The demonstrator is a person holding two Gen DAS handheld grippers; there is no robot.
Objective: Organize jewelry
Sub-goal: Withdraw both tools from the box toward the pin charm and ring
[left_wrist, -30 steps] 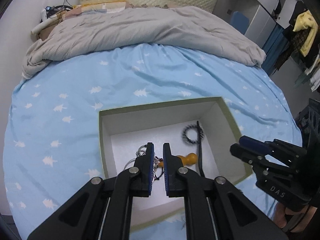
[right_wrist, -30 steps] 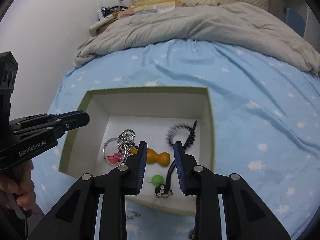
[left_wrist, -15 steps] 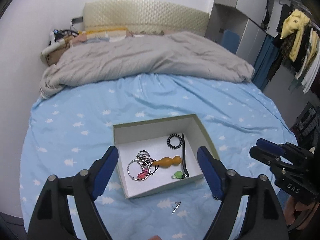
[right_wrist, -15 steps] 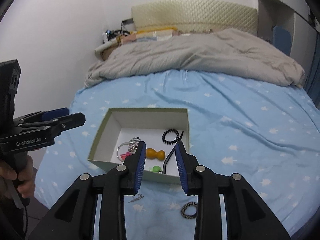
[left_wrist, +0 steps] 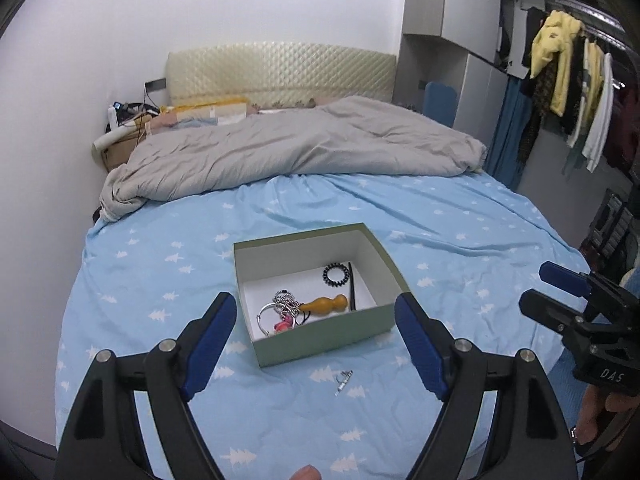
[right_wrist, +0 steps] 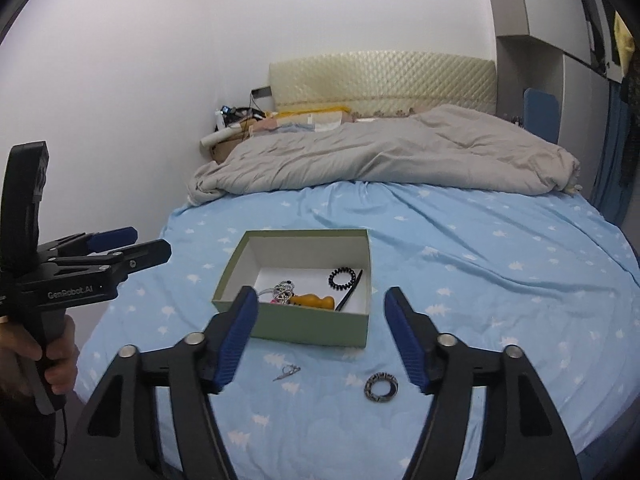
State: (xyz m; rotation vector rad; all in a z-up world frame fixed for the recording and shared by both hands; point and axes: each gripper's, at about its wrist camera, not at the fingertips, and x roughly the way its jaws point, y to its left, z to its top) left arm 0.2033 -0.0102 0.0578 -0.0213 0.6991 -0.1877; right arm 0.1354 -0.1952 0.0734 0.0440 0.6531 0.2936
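A green open box (left_wrist: pixel 320 342) (right_wrist: pixel 308 326) sits on the blue bed sheet. Inside lie a black coil hair tie (left_wrist: pixel 335 275) (right_wrist: pixel 342 279), a black stick (left_wrist: pixel 352 286), an orange wooden piece (left_wrist: pixel 325 304) (right_wrist: pixel 312 302), and silver rings with beads (left_wrist: pixel 280 308). A small silver clasp (left_wrist: pixel 343 378) (right_wrist: pixel 286 372) lies on the sheet in front of the box. A patterned ring (right_wrist: pixel 381 387) lies right of it. My left gripper (left_wrist: pixel 316 340) is open and empty, held back above the box's near side. My right gripper (right_wrist: pixel 322 334) is open and empty, likewise.
A grey duvet (left_wrist: pixel 296 152) is bunched at the far end by the cream headboard (left_wrist: pixel 280 72). A wall runs along the left. Clothes hang (left_wrist: pixel 560 60) at the right by grey cabinets. The bed's rounded edge is near me.
Both grippers have pulled up and back from inside the box and opened wide: the left first, the right in the last half second. The clasp and patterned ring came into view.
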